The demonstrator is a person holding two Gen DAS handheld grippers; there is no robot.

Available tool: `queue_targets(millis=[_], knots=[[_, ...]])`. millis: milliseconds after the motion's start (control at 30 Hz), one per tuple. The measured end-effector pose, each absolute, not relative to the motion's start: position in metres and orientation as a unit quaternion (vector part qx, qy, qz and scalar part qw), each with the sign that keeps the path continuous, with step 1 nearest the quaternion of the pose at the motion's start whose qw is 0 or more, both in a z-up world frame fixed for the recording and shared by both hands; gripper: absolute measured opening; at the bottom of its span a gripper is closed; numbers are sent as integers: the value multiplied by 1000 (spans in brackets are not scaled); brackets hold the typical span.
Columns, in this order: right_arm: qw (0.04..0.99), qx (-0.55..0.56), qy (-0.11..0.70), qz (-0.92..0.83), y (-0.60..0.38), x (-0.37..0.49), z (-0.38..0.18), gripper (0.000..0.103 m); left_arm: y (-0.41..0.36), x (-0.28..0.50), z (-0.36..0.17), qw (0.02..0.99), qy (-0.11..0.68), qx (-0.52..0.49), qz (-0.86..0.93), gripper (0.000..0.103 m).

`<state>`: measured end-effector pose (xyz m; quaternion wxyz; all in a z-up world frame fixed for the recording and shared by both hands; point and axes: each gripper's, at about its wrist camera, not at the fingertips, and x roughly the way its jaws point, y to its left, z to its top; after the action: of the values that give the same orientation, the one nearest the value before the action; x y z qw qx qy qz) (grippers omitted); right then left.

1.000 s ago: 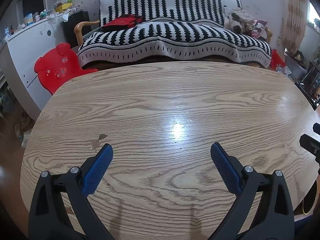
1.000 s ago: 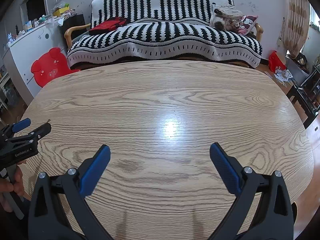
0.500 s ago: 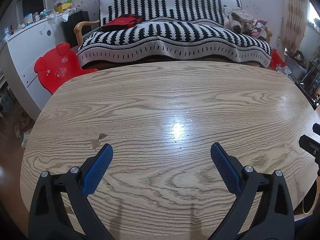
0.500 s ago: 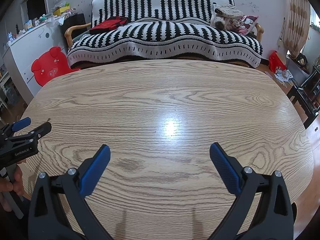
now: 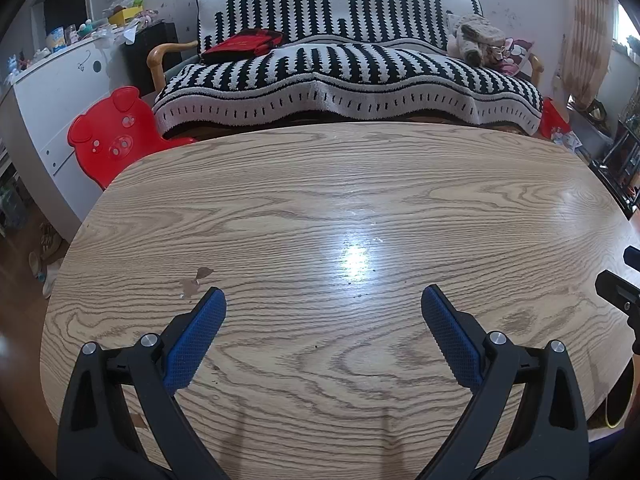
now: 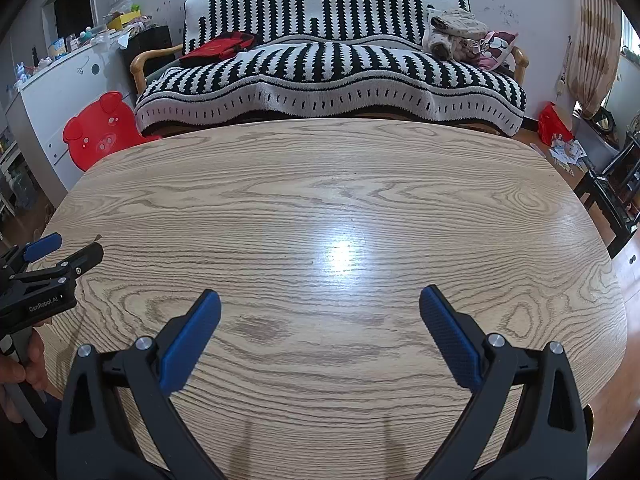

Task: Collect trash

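Note:
No trash shows on the wooden table (image 5: 320,208) in either view. My left gripper (image 5: 323,300) hovers open over the near part of the table, nothing between its blue pads. My right gripper (image 6: 320,300) is likewise open above the table (image 6: 320,200) and holds nothing. The left gripper (image 6: 64,252) also appears at the left edge of the right wrist view, held by a hand (image 6: 28,364). A tip of the right gripper (image 5: 620,292) shows at the right edge of the left wrist view. A small chipped mark (image 5: 195,280) sits on the tabletop near the left pad.
A sofa with a black-and-white striped cover (image 5: 348,68) stands behind the table, with a red bag (image 5: 244,44) and soft toys (image 5: 480,40) on it. A red bear-shaped chair (image 5: 112,132) and a white cabinet (image 5: 52,92) stand at the left. Dark chairs (image 6: 616,184) stand at the right.

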<state>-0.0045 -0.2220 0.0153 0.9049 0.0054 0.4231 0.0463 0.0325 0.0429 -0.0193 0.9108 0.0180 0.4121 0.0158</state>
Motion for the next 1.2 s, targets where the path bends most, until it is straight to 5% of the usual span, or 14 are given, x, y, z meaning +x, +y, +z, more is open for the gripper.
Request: queue_targets(millis=[1200], knots=[[906, 3, 422, 47, -224, -5, 15, 96, 45, 38, -23, 909, 418, 4, -9, 96]])
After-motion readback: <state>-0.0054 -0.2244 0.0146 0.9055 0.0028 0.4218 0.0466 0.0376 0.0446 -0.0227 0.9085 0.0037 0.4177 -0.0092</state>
